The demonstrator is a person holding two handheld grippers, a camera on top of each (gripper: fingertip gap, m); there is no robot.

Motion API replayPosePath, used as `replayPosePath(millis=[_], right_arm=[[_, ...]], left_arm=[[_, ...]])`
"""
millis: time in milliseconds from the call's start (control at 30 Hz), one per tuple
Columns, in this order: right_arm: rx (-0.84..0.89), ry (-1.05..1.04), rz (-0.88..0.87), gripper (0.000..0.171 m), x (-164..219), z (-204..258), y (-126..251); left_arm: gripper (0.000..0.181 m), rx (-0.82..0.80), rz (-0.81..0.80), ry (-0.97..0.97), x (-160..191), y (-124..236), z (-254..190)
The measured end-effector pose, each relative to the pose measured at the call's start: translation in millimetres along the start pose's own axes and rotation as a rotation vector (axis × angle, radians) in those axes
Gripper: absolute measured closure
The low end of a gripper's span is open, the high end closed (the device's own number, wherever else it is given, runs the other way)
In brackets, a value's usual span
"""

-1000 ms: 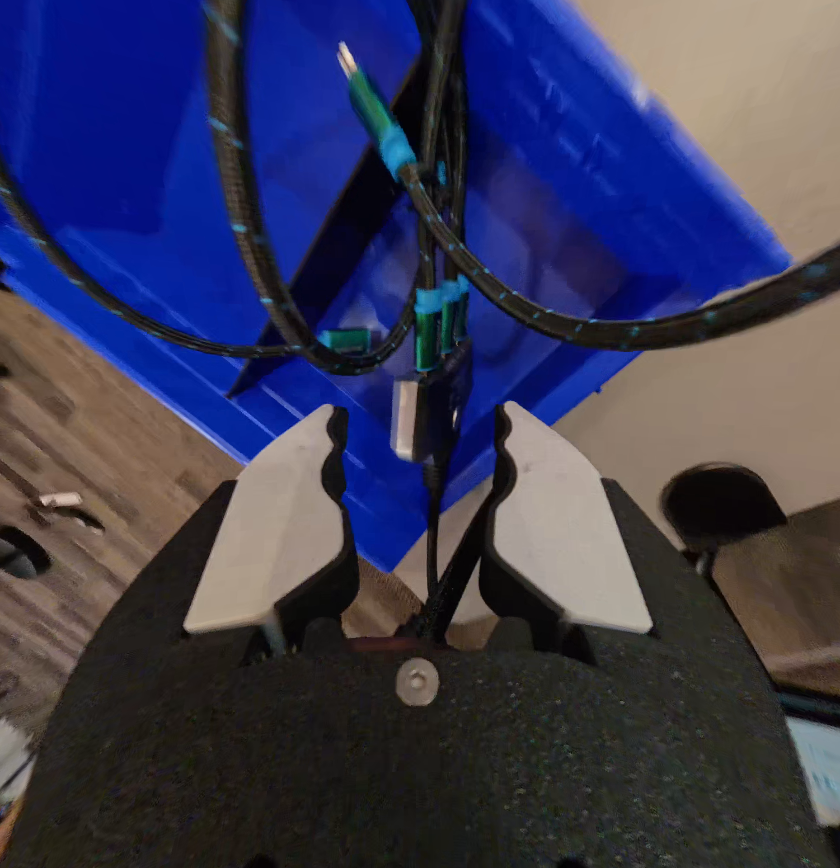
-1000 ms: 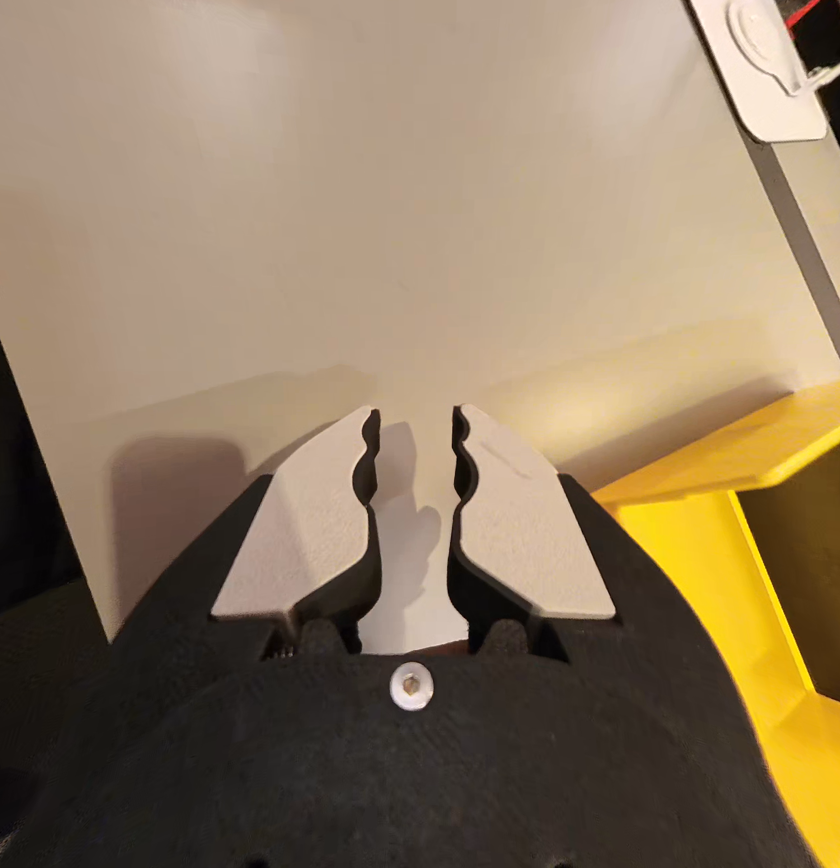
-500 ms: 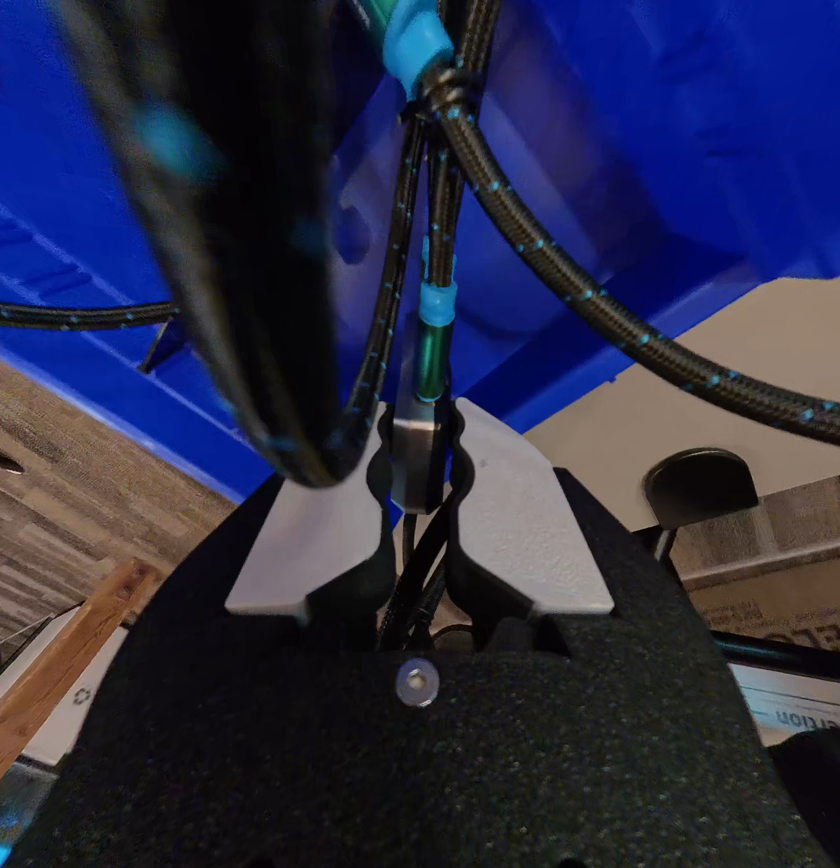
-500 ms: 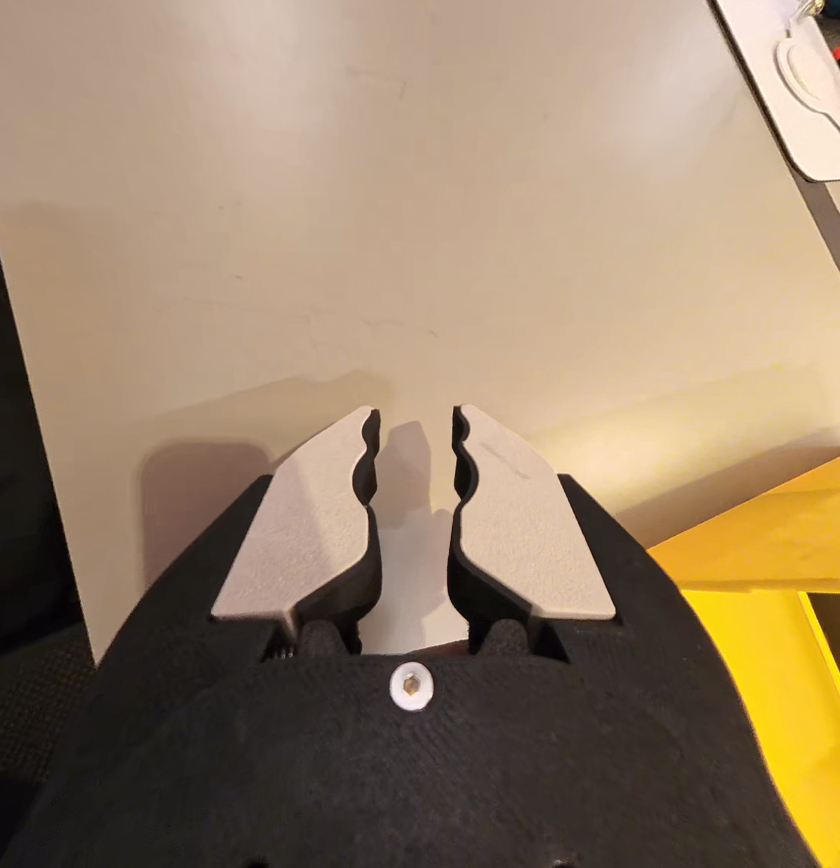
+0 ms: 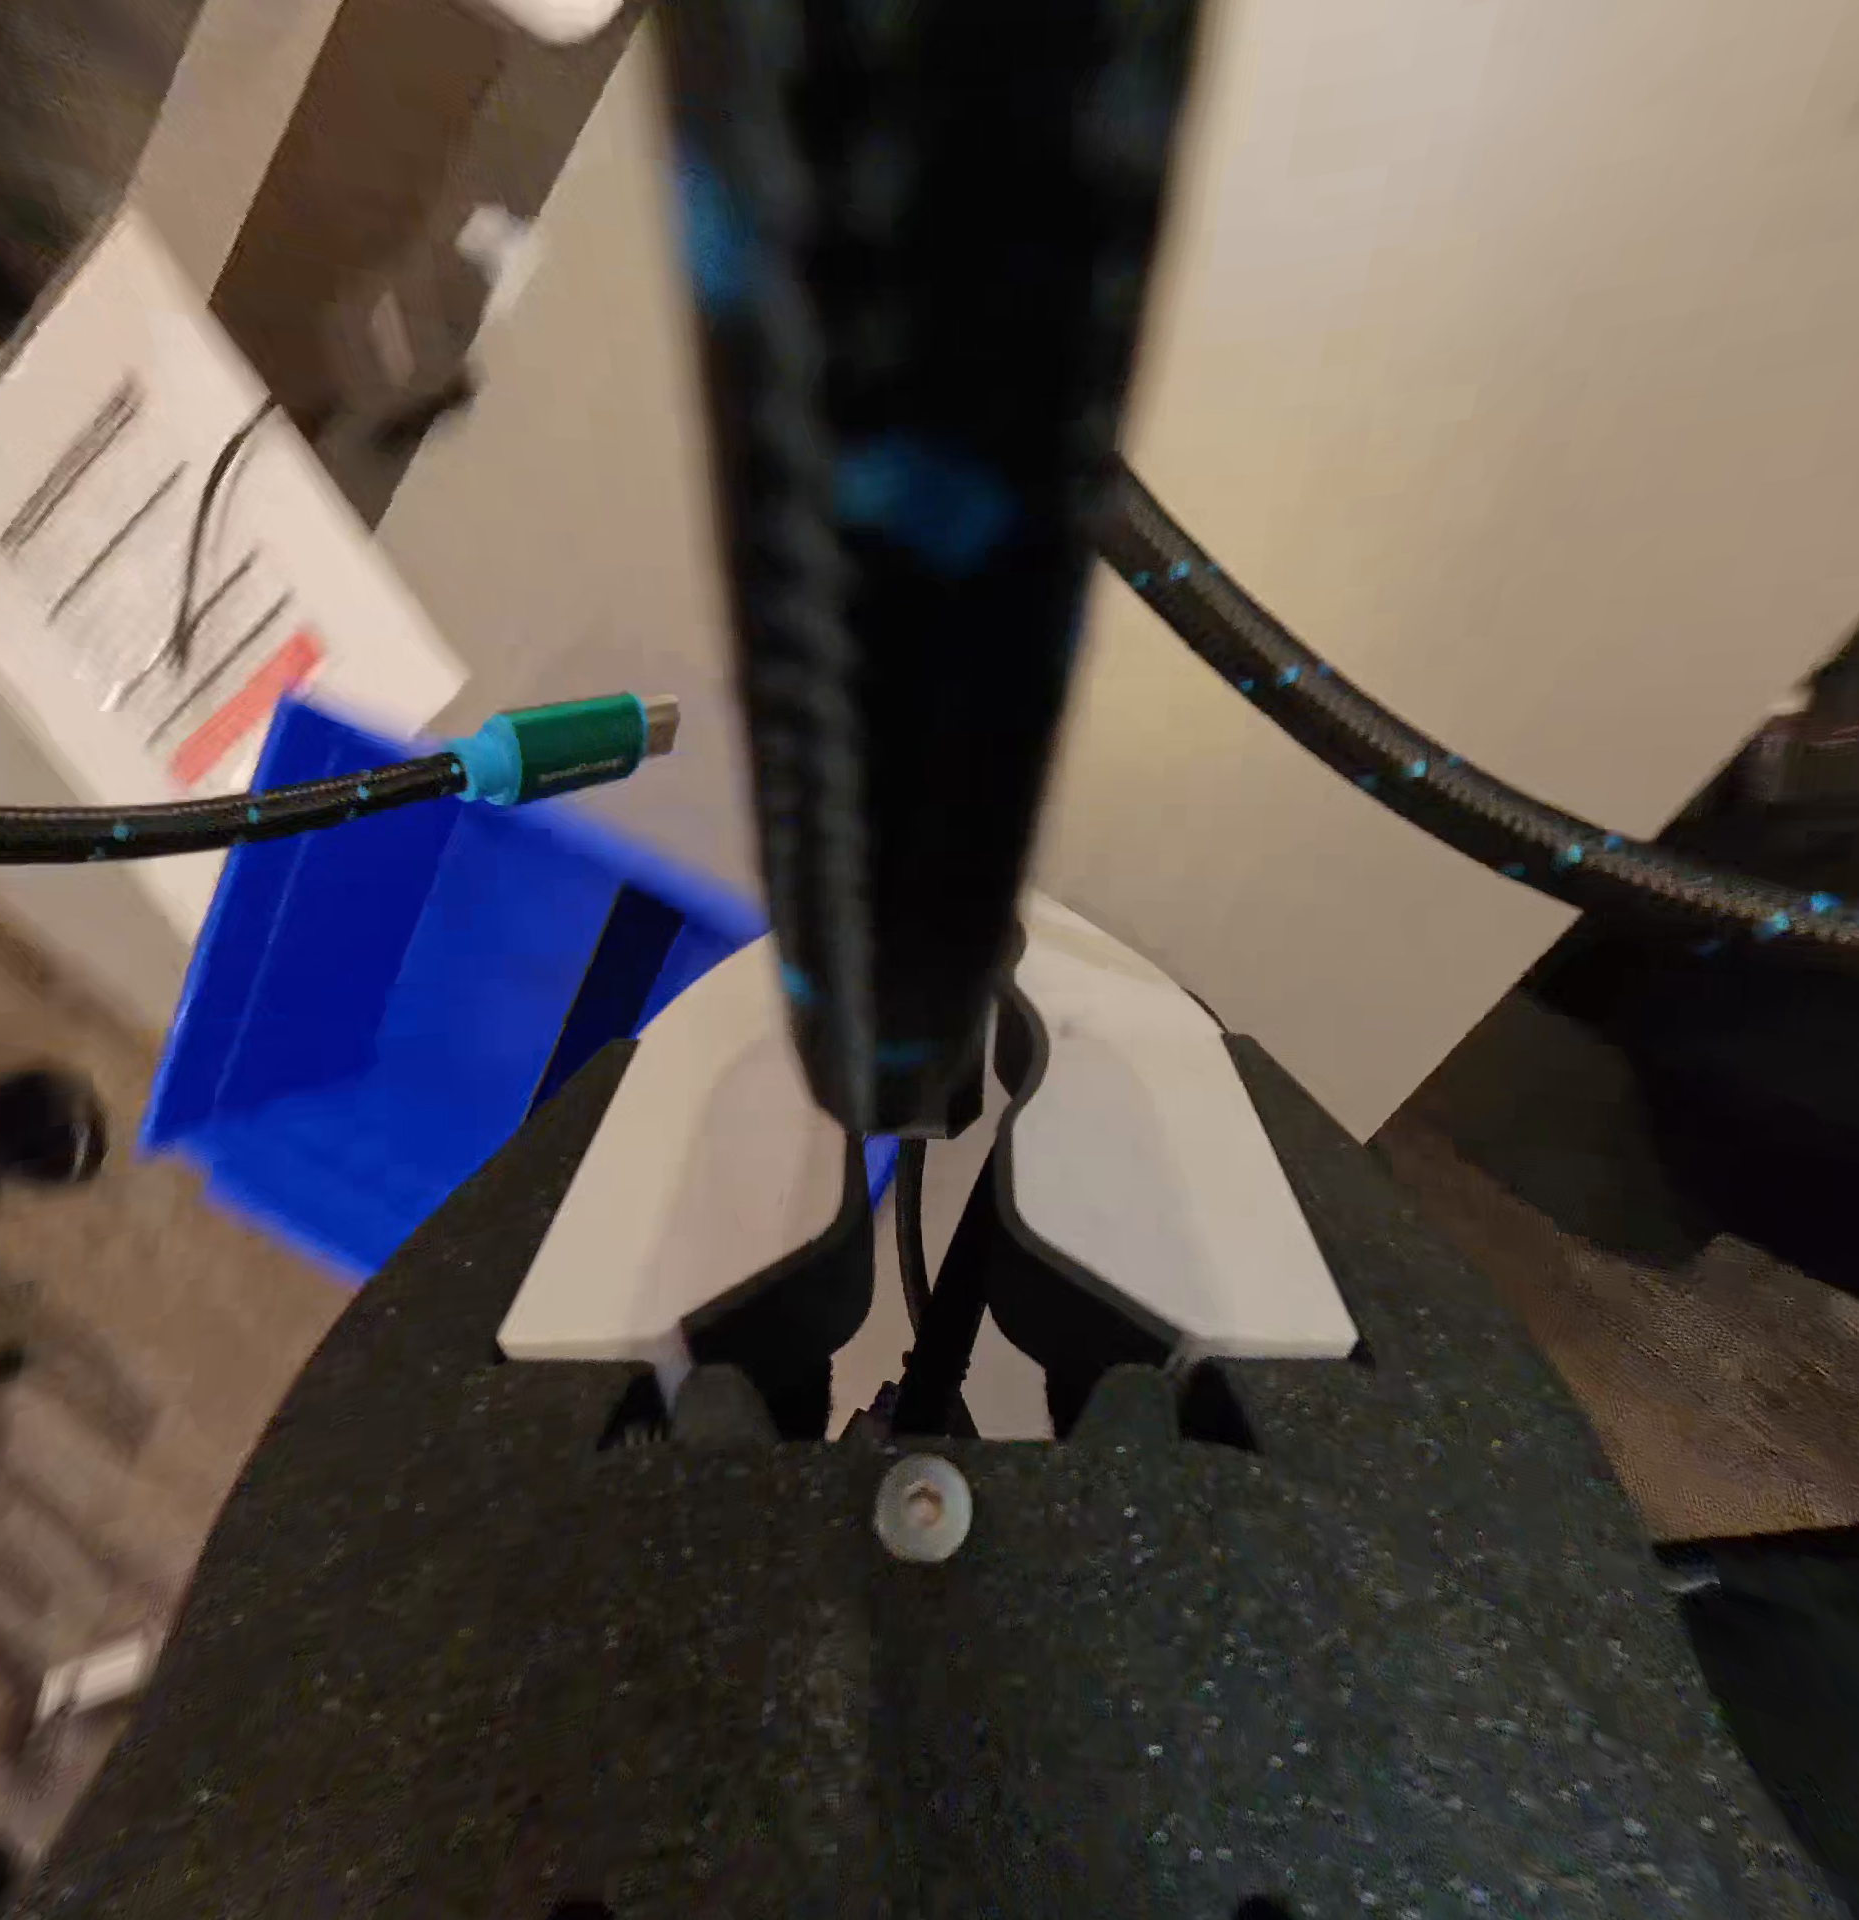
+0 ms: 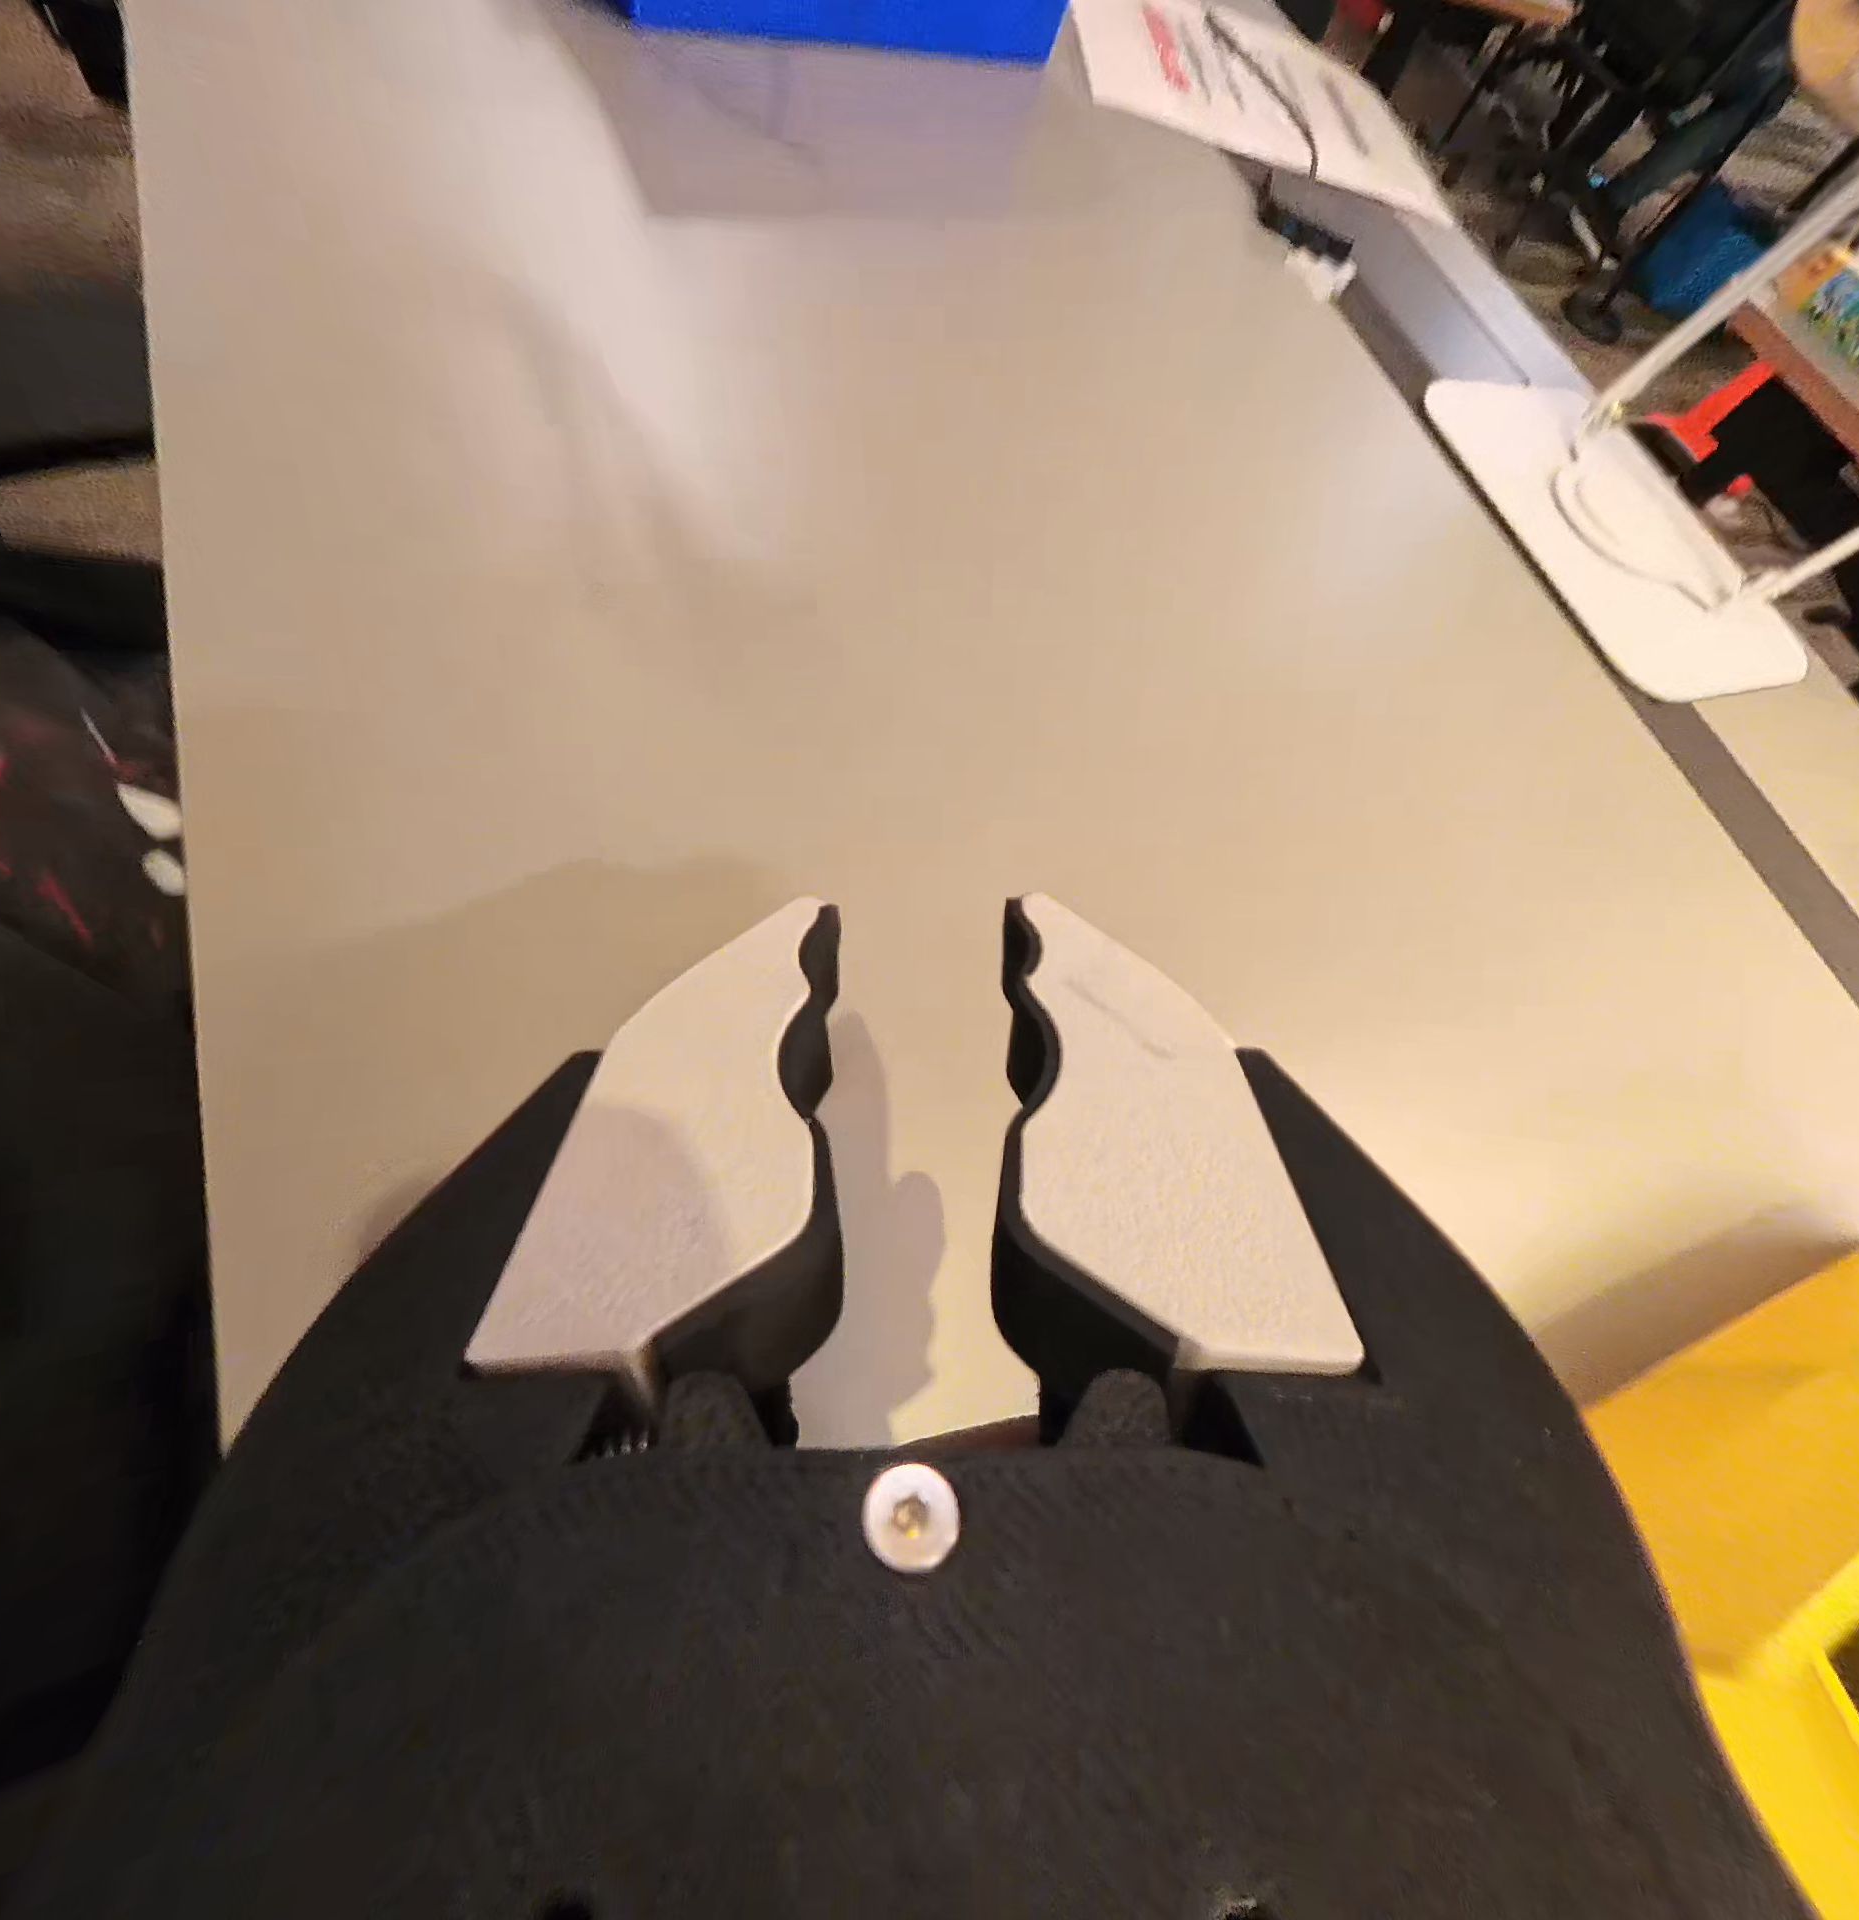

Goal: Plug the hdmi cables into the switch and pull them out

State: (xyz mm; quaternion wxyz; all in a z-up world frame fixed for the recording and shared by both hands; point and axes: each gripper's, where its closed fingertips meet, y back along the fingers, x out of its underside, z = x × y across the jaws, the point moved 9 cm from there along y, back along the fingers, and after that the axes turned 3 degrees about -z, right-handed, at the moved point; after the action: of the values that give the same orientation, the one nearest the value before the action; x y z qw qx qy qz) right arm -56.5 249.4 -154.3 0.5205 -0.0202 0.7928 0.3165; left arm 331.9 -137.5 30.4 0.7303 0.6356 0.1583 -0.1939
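Two risks are judged: the left gripper, fingers clamped on the dark switch aloft, may lose it to the dragging hdmi cables, one green plug dangling free, while the right gripper idles open-fingered over the worktop.

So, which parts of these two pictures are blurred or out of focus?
Left wrist view: the thick black cable close to the lens is out of focus, and the blue bin has smeared edges. Right wrist view: the far table is soft; the gripper is sharp.
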Motion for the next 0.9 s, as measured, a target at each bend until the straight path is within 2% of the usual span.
replayPosePath(millis=[33,233,400,433,567,767,900], right_arm=[[-0.004,-0.011,-0.026,0.14,-7,-2,-6],[-0.075,-0.158,-0.136,0.133,-38,-17,-60],[-0.196,-0.355,-0.208,0.126,-41,-35,-93],[-0.211,-0.388,-0.215,0.125,-40,-40,-97],[-0.305,-0.477,-0.219,0.124,-40,-51,-113],[-0.37,-0.567,-0.082,0.123,-32,-59,-156],[-0.43,-0.614,-0.074,0.133,-30,-63,-176]], left_arm=[[0.16,0.06,-0.042,-0.03,-15,-12,-11],[0.161,0.543,-0.24,-0.124,-86,-132,-75],[0.157,0.867,-0.337,-0.086,-112,-223,-109],[0.161,0.912,-0.35,-0.069,-115,-236,-112],[0.16,1.008,-0.358,0.001,-118,-271,-110],[0.158,1.087,-0.368,0.034,-112,-296,-100],[0.156,1.126,-0.367,0.03,-105,-304,-96]])
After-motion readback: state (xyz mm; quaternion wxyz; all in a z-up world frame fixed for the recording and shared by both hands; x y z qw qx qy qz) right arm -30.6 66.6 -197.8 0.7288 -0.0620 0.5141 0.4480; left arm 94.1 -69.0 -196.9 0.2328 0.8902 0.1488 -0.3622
